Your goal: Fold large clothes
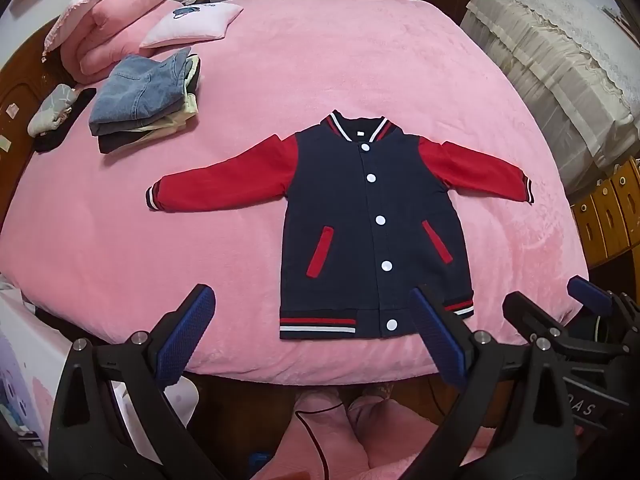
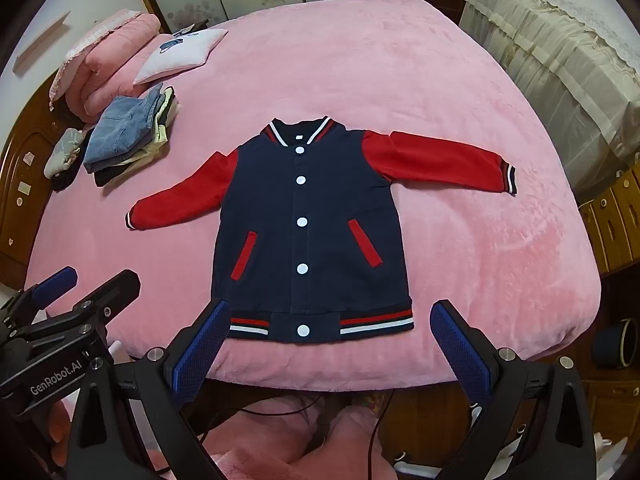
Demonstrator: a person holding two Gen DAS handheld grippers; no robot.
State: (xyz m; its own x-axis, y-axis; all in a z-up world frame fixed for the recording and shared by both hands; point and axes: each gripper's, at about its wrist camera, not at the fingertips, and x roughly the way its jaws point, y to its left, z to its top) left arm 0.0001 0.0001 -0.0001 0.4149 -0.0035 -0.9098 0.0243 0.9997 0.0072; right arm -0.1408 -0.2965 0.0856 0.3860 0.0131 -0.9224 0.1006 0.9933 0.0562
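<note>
A navy baseball jacket [image 1: 360,220] [image 2: 312,208] with red sleeves and white snaps lies flat and buttoned on the pink bed cover [image 1: 360,60] [image 2: 380,60]. Its front faces up, the collar points away, and both sleeves are spread out sideways. My left gripper [image 1: 311,294] [image 2: 94,278] hovers open above the near bed edge, over the left part of the striped hem. My right gripper [image 2: 329,308] [image 1: 554,296] hangs open beside it, over the hem's middle and right part. Neither pair of blue pads touches the cloth.
A stack of folded clothes [image 1: 144,100] [image 2: 124,132] topped with denim sits at the far left, beside a pink folded quilt [image 1: 116,20] and a small pillow [image 1: 192,24]. Cloth-covered furniture [image 1: 552,72] and wooden drawers [image 1: 612,216] stand right of the bed. A person's pink-clad legs [image 1: 352,420] show below.
</note>
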